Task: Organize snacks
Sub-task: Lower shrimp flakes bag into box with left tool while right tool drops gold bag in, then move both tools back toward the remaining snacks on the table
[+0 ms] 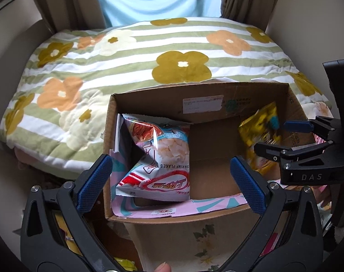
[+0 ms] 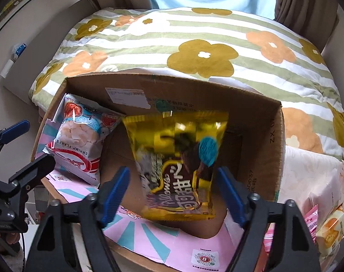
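An open cardboard box stands in front of a bed. A white shrimp flakes bag leans at its left side. A gold snack bag is blurred in the air between the spread fingers of my right gripper, over the box's right half; no pad touches it. My left gripper is open and empty above the box's near edge, close to the shrimp flakes bag. The right gripper also shows at the right of the left wrist view.
A pink and teal printed sheet lines the box's near wall. A floral striped quilt covers the bed behind. More snack packs lie right of the box on a pale cloth. Yellow packs lie below left.
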The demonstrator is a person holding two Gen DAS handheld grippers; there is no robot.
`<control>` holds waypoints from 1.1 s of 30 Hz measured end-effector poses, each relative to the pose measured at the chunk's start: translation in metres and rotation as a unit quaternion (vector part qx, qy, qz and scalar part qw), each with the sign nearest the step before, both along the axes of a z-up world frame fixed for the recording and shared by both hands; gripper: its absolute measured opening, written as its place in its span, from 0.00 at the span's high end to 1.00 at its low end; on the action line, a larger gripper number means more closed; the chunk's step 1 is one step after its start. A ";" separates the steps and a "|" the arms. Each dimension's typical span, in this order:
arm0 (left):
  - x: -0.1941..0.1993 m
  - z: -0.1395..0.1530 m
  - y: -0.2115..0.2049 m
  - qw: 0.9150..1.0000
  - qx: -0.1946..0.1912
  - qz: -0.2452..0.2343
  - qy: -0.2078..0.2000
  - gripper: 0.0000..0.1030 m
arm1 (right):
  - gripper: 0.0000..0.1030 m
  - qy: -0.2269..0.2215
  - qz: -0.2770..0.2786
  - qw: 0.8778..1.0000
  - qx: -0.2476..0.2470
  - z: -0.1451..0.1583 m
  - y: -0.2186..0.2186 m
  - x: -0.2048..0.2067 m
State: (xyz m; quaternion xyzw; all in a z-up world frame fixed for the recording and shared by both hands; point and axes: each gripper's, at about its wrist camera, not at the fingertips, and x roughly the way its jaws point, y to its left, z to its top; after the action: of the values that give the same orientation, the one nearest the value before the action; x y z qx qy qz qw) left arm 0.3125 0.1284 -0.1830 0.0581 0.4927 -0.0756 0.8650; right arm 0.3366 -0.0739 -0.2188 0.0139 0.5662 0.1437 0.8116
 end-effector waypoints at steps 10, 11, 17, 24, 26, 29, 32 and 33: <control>-0.024 0.012 0.001 1.000 -0.001 -0.010 -0.009 0.00 | 0.00 -0.024 -0.031 0.999 0.022 0.016 -0.007 -0.028; -0.027 0.014 0.002 1.000 -0.003 -0.011 -0.010 0.00 | 0.00 -0.028 -0.034 0.999 0.021 0.020 -0.008 -0.031; -0.048 0.032 0.007 0.999 -0.007 -0.026 -0.027 0.00 | 0.00 -0.060 -0.056 0.996 0.019 0.053 -0.015 -0.060; -0.073 0.056 -0.003 0.997 -0.019 -0.055 -0.046 0.00 | 0.00 -0.091 -0.088 0.992 0.007 0.093 -0.039 -0.103; -0.080 0.060 -0.008 0.997 -0.026 -0.062 -0.048 0.00 | 0.00 -0.102 -0.101 0.990 -0.011 0.101 -0.047 -0.117; -0.091 0.064 -0.018 0.996 -0.038 -0.071 -0.049 0.00 | 0.00 -0.112 -0.114 0.987 -0.024 0.109 -0.061 -0.137; -0.104 0.065 -0.032 0.994 -0.048 -0.080 -0.048 0.00 | 0.00 -0.111 -0.127 0.985 -0.021 0.112 -0.077 -0.154; -0.108 0.066 -0.036 0.994 -0.050 -0.083 -0.048 0.00 | 0.00 -0.110 -0.131 0.985 -0.021 0.112 -0.083 -0.160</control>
State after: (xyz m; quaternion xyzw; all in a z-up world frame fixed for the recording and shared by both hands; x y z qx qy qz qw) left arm 0.2044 0.0922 -0.1174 0.0592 0.4397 -0.1693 0.8801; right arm 0.1766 -0.1564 -0.1073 0.0551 0.4694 0.0248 0.8809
